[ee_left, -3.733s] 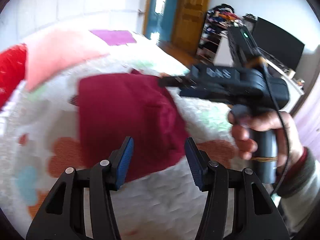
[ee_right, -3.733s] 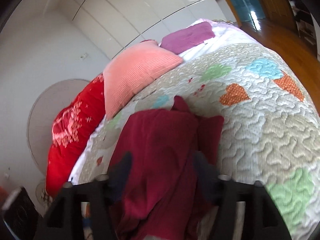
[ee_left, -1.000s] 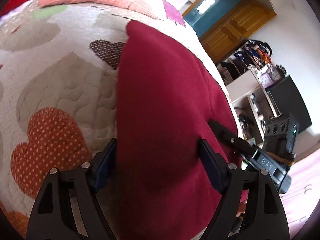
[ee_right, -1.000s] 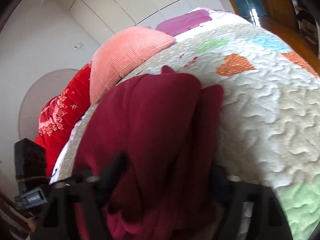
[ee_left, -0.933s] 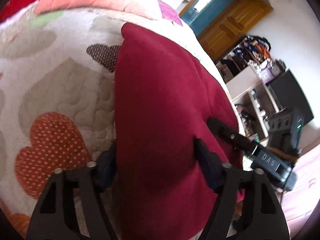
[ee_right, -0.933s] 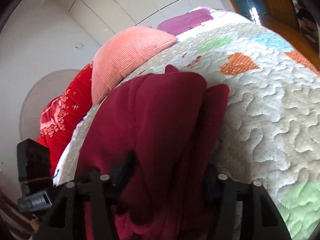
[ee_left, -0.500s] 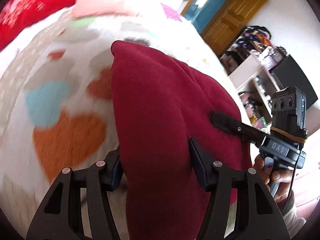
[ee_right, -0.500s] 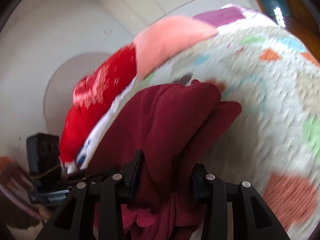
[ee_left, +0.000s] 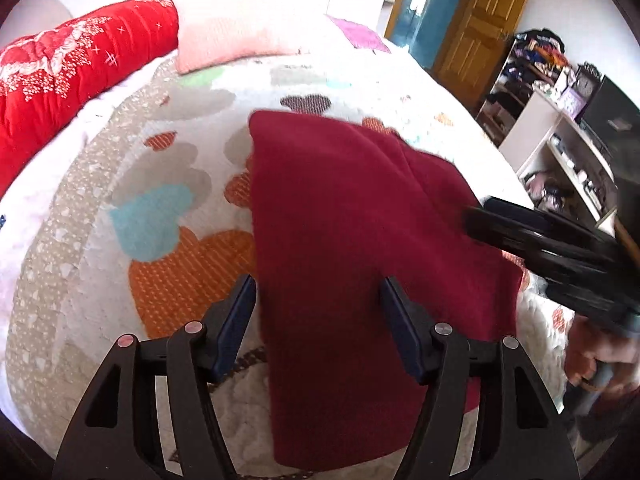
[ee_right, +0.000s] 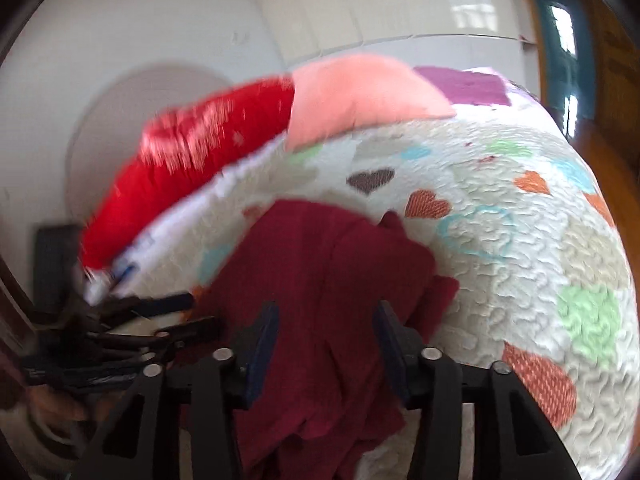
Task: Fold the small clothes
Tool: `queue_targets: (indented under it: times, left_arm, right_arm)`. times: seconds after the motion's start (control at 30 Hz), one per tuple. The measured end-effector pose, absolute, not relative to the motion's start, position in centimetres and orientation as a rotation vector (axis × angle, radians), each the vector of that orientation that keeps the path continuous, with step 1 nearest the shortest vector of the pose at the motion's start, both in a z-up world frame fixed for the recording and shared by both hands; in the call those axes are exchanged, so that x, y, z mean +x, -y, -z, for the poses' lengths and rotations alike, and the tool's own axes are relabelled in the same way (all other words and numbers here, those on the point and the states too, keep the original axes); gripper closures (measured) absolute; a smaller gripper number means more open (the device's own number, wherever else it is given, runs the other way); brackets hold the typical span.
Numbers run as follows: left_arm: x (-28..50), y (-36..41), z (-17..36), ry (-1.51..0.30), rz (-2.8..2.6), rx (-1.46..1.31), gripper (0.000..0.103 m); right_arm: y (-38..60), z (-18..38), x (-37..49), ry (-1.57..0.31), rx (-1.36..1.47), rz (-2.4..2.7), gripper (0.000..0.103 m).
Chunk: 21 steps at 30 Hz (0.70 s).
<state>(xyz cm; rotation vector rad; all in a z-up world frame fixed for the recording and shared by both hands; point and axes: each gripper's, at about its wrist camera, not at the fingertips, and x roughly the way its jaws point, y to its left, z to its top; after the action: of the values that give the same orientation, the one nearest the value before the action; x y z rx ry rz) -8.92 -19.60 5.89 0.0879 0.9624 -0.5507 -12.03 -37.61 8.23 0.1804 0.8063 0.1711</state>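
A dark red garment (ee_left: pixel 352 240) lies folded on the heart-patterned quilt (ee_left: pixel 168 216); it also shows in the right wrist view (ee_right: pixel 332 300), bunched near the camera. My left gripper (ee_left: pixel 316 312) is open, its jaws spread above the garment's near end with cloth between them. My right gripper (ee_right: pixel 324 336) is open, its jaws spread above the garment's other side. The right gripper also shows at the right of the left wrist view (ee_left: pixel 520 232), by the garment's edge. The left gripper shows at the lower left of the right wrist view (ee_right: pixel 168 320).
A red bolster (ee_left: pixel 64 72), a pink pillow (ee_left: pixel 232 40) and a purple cloth (ee_left: pixel 360 36) lie at the head of the bed. Shelves (ee_left: pixel 560 136) and a wooden door (ee_left: pixel 476 20) stand beyond the bed's right side.
Both grippers have pulled back and up from the garment and their jaws have opened wider. The garment has dropped onto the quilt. Both views are blurred by motion.
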Motion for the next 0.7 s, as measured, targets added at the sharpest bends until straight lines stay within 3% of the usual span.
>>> queue_targets:
  times: [0.17, 0.43, 0.7]
  left_arm:
    - [-9.0, 20.8, -5.2, -0.940, 0.525, 0.120, 0.035]
    - [-8.8, 20.5, -4.9, -0.940, 0.515, 0.109, 0.033]
    - [-10.2, 20.5, -5.8, -0.906, 0.491, 0.148, 0.033]
  right_arm:
    - [38.2, -3.3, -7.7, -0.902, 0.053, -0.016, 0.063]
    - [37.0, -6.8, -12.0, -0.865, 0.030, -0.068, 0.063]
    - [35.2, -4.0, -14.4, -0.885, -0.022, -0.010, 0.060]
